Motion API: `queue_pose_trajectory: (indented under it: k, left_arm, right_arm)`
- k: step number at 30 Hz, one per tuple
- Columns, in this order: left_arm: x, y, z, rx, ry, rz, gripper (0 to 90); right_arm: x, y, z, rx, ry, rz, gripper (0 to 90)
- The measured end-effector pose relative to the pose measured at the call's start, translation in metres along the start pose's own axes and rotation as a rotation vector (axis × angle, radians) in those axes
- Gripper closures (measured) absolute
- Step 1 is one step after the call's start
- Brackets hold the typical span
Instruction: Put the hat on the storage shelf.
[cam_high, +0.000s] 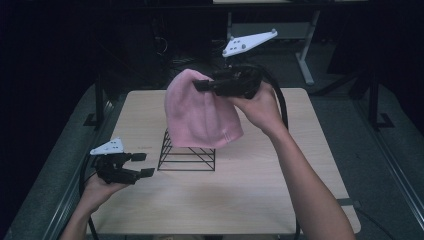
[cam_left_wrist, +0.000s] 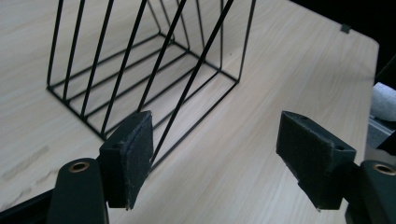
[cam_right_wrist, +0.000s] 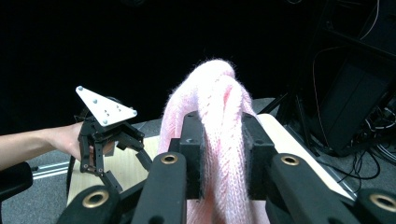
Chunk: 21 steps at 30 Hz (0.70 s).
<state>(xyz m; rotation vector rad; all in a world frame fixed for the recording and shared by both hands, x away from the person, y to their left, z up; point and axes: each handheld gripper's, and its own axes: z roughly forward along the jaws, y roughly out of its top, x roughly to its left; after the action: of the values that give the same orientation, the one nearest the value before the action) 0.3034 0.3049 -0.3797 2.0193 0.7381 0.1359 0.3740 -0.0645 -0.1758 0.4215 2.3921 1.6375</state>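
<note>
A pink knitted hat (cam_high: 200, 114) hangs in the air above the table, pinched near its top by my right gripper (cam_high: 202, 85). In the right gripper view the pink knit (cam_right_wrist: 219, 121) is bunched between the two black pads, which press on it. Under the hat stands a black wire rack (cam_high: 186, 156) on the wooden table (cam_high: 260, 190). My left gripper (cam_high: 142, 164) hovers at the table's left edge, jaws wide apart with nothing between them. The left gripper view looks along those jaws at the wire rack (cam_left_wrist: 144, 70), whose near corner lies just beyond the left pad (cam_left_wrist: 128, 156).
Dark floor and a desk leg (cam_high: 304, 62) lie beyond the table's far edge. Black equipment and cables (cam_right_wrist: 355, 102) stand off to one side in the right gripper view. Bare tabletop (cam_left_wrist: 261, 93) stretches past the rack.
</note>
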Motion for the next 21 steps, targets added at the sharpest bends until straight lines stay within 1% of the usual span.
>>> queue_pose_trajectory:
  k: [1, 2, 3, 5, 6, 7, 8, 9, 10, 11, 12, 13, 14, 16, 18, 21]
  left_arm:
    - [0.0, 0.003, 0.001, 0.0, -0.005, 0.008, 26.7]
    - [0.0, 0.003, 0.001, 0.0, -0.005, 0.008, 26.6]
    - [0.0, 0.01, 0.001, -0.003, -0.011, 0.015, 26.6]
    - [0.001, 0.016, 0.002, -0.001, -0.017, 0.023, 26.6]
    - [0.001, 0.016, 0.002, -0.001, -0.017, 0.023, 26.6]
    - [0.002, 0.021, 0.002, -0.005, -0.022, 0.027, 26.6]
    - [0.002, 0.021, 0.002, -0.005, -0.022, 0.027, 26.6]
    - [0.003, 0.027, 0.002, -0.009, -0.035, 0.027, 26.6]
    - [0.003, 0.027, 0.002, -0.009, -0.035, 0.027, 26.6]
    - [0.003, 0.034, 0.002, -0.014, -0.047, 0.032, 26.6]
    - [0.003, 0.034, 0.002, -0.014, -0.047, 0.032, 26.6]
    - [0.003, 0.037, 0.001, -0.018, -0.052, 0.033, 26.7]
    - [0.003, 0.044, 0.001, -0.027, -0.066, 0.033, 26.7]
    - [0.004, 0.051, 0.0, -0.04, -0.085, 0.031, 26.8]
    - [0.005, 0.057, 0.001, -0.049, -0.087, 0.037, 26.9]
    - [0.007, 0.065, 0.001, -0.058, -0.1, 0.037, 28.1]
  right_arm:
    - [0.0, 0.001, 0.002, 0.0, 0.004, 0.003, 74.0]
    - [0.0, 0.001, 0.002, 0.0, 0.004, 0.003, 74.0]
    - [0.001, 0.004, 0.008, -0.001, 0.011, 0.005, 74.0]
    - [0.001, 0.006, 0.013, -0.001, 0.014, -0.003, 74.0]
    - [0.001, 0.006, 0.013, -0.001, 0.014, -0.003, 74.0]
    - [0.001, 0.008, 0.018, 0.0, 0.019, -0.008, 74.0]
    - [0.001, 0.008, 0.018, 0.0, 0.019, -0.008, 74.0]
    - [0.001, 0.009, 0.023, 0.004, 0.019, -0.009, 74.0]
    - [0.001, 0.009, 0.024, 0.005, 0.021, -0.007, 74.0]
    - [0.001, 0.01, 0.026, 0.005, 0.022, -0.008, 74.0]
    - [0.001, 0.01, 0.026, 0.005, 0.022, -0.008, 74.0]
    - [0.001, 0.01, 0.029, 0.004, 0.026, -0.013, 73.9]
    - [0.001, 0.011, 0.031, 0.006, 0.027, -0.009, 74.0]
    - [0.001, 0.012, 0.033, 0.009, 0.028, -0.011, 74.0]
    - [0.001, 0.013, 0.035, 0.014, 0.027, -0.016, 74.0]
    - [0.0, 0.014, 0.038, 0.011, 0.031, -0.02, 74.0]
